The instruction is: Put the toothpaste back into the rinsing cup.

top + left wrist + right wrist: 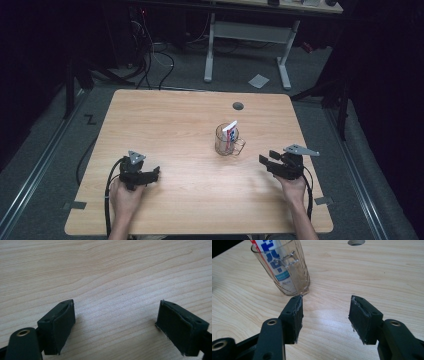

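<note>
We see a glass mug holding a tube on the table, between left gripper and right gripper.

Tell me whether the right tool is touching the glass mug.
Apart. The high view shows bare table between the right tool and the glass mug; its jaws stand open on nothing.

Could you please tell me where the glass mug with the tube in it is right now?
In the high view the glass mug stands right of the table's middle, below the round cable hole and nearest the right gripper.
</note>
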Demonstrator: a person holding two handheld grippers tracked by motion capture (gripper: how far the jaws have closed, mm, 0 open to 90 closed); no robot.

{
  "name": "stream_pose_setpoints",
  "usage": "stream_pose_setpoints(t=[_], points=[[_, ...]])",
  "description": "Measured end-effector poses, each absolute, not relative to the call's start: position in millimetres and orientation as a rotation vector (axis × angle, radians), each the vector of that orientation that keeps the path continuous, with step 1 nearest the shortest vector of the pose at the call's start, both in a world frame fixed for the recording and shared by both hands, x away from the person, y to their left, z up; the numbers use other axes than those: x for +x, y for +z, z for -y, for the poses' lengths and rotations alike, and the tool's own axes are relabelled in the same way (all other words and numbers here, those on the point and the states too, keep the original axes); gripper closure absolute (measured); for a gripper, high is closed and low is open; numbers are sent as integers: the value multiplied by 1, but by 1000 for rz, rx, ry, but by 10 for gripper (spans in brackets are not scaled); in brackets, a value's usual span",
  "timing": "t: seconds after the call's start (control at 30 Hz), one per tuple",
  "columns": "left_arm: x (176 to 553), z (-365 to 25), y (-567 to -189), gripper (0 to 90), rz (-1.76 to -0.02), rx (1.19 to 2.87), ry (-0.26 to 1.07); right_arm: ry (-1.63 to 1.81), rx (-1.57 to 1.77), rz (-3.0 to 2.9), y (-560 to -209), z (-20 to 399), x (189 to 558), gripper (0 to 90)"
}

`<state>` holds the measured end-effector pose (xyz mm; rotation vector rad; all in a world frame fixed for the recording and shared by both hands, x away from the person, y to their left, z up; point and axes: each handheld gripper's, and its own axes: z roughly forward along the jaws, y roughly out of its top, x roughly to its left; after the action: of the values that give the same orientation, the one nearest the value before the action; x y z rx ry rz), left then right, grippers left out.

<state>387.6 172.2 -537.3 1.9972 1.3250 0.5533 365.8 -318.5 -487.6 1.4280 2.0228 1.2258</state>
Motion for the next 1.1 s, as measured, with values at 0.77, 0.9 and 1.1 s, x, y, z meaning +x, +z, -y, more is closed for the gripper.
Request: stream_pose_setpoints(t=[0.77, 0.9, 1.1], points=[[388, -172, -537, 153, -1326, 1997, 554, 1107, 1434, -2076, -513, 304, 383, 478], [388, -172, -537, 153, -1326, 1998, 553, 1079, 1438, -2079, -518, 302, 385, 477], [388, -172, -537, 153, -1326, 1997, 553, 1044, 1447, -2083, -522, 301, 389, 477]])
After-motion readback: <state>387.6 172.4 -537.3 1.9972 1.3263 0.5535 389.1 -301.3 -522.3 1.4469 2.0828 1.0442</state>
